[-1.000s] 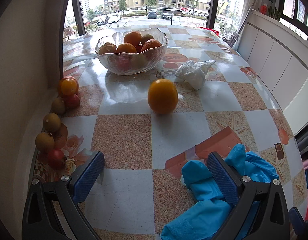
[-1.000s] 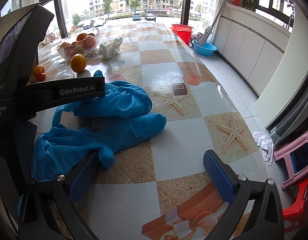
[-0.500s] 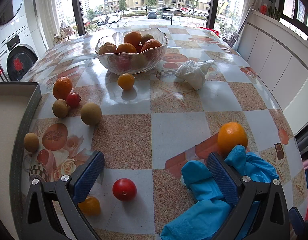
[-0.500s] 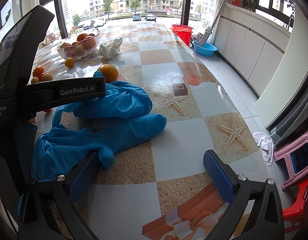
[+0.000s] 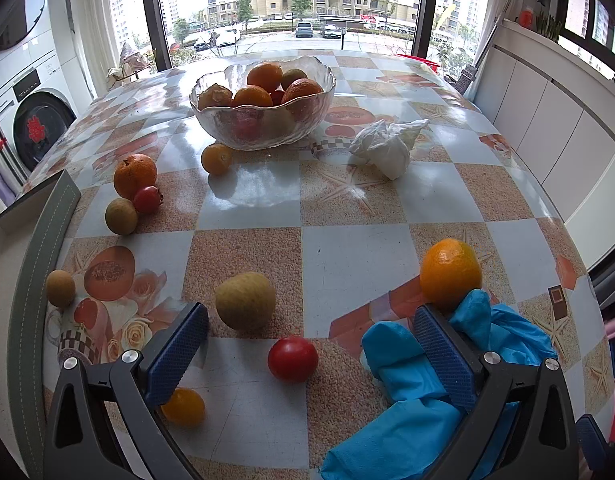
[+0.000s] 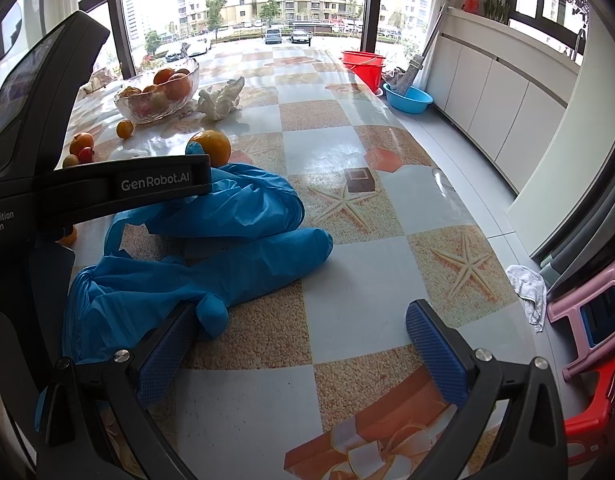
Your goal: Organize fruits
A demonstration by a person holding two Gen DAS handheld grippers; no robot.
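Observation:
A glass bowl (image 5: 263,120) with several fruits stands at the far middle of the table; it also shows in the right wrist view (image 6: 157,98). Loose fruits lie on the table: a yellow-green fruit (image 5: 245,300) and a red tomato (image 5: 292,359) just ahead of my open, empty left gripper (image 5: 307,344), a small orange one (image 5: 183,406) under its left finger, an orange (image 5: 450,274) against the blue gloves (image 5: 427,392), others at the left (image 5: 134,176). My right gripper (image 6: 303,344) is open and empty over the table beside the gloves (image 6: 211,248).
A crumpled white tissue (image 5: 385,146) lies right of the bowl. A grey tray edge (image 5: 31,280) stands at the table's left. The left gripper's body (image 6: 87,184) fills the left of the right wrist view. Stools (image 6: 587,320) and basins (image 6: 407,98) stand on the floor to the right.
The fruits spilled from the tray at the left onto the table. The yellow-green fruit rolled toward my left gripper; the orange came to rest against the gloves. Both grippers stayed put.

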